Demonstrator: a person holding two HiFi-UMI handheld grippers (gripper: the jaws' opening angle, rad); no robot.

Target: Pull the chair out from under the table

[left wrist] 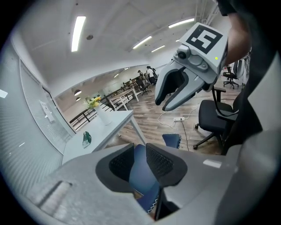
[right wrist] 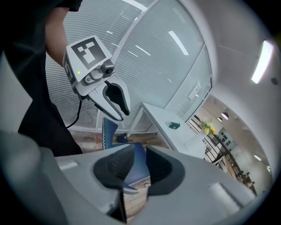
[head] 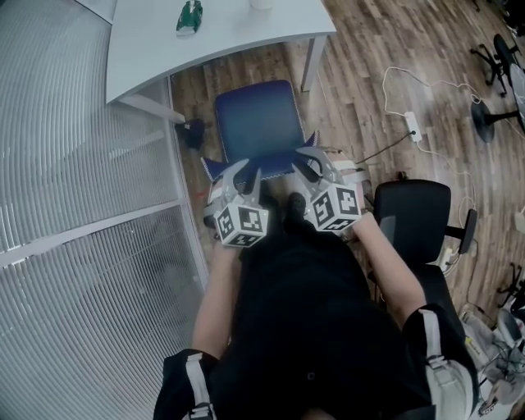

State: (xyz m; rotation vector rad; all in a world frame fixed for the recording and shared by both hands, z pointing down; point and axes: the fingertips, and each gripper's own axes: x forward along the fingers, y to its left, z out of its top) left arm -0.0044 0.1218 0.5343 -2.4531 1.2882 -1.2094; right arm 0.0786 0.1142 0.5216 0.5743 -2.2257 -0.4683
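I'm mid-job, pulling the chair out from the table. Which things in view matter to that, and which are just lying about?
For the job: blue chair, white table, left gripper, right gripper.

Lying about: black office chair, power strip, green thing on that table, vase of flowers.

We see the tabletop (head: pixel 143 49) cut off at the top edge, and we can't identify the small green thing (head: pixel 189 16) on it.

The blue padded chair (head: pixel 256 123) stands upright, seat mostly clear of the white desk (head: pixel 238 37), apparently facing it.
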